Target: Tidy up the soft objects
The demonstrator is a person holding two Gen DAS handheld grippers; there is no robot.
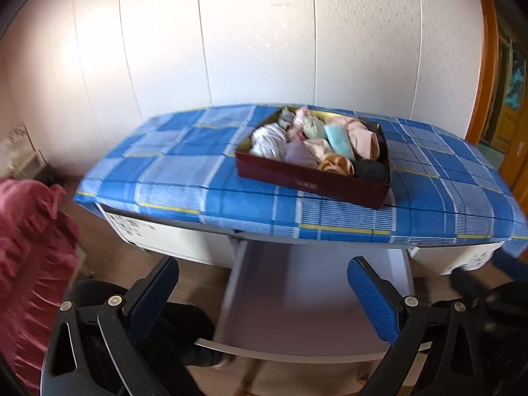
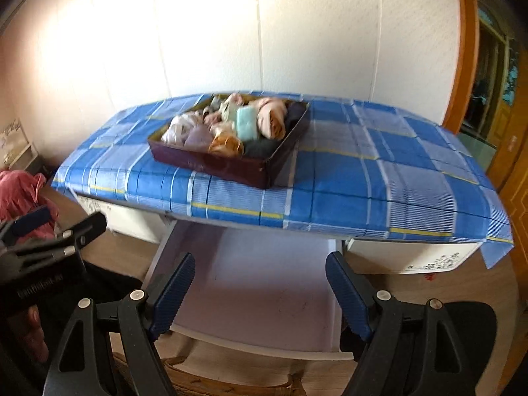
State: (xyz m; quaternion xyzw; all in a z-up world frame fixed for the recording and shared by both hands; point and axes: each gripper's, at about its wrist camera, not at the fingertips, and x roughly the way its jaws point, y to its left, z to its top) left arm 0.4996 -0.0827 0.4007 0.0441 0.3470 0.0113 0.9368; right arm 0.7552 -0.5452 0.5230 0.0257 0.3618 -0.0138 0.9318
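Note:
A dark red box stands on the table with the blue plaid cloth. It is packed with several rolled soft items: white, pink, lilac, black and a mint roll. Below the table edge an empty pale drawer is pulled out. My left gripper hangs open over the drawer, nothing between its blue pads. My right gripper is also open and empty above the drawer. In the right wrist view the left gripper shows at the far left.
A pink ruffled cloth lies at the left, off the table. A white panelled wall stands behind the table, and an orange door frame at the right. A hand grips the left tool. Wooden floor lies below.

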